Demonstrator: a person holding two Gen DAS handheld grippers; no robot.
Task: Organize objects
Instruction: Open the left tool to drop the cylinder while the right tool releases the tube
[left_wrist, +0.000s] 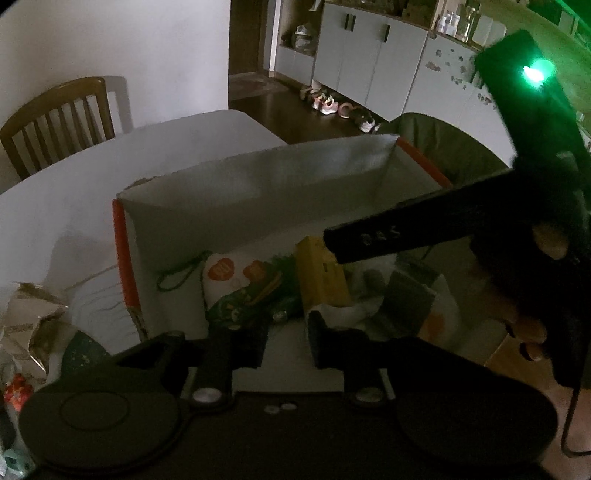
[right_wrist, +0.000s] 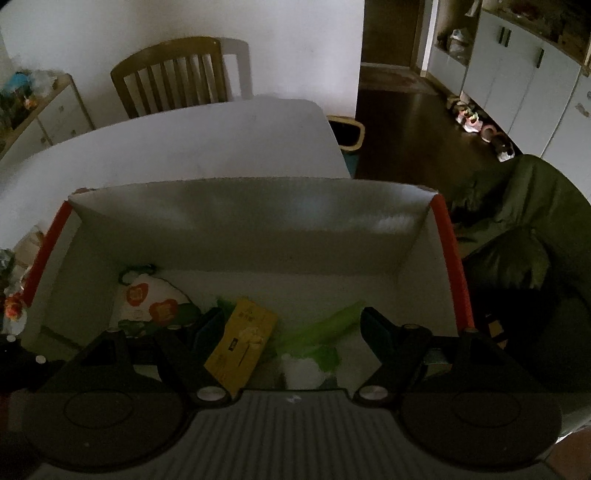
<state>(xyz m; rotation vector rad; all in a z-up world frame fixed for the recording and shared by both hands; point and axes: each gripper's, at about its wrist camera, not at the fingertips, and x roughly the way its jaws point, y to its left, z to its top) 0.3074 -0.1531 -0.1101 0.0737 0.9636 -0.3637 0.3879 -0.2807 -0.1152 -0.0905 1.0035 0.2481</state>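
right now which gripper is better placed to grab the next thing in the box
Right, probably: the right gripper hangs open over the yellow packet and green stalk inside the box; the left gripper is empty, jaws narrow.

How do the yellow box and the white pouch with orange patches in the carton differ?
The yellow box is rigid and flat-sided; the white pouch is soft and rounded. The box is plain yellow with small print; the pouch carries orange patches and a green cord loop. The box lies near the carton's middle, the pouch toward its left wall. Both rest inside the white carton.
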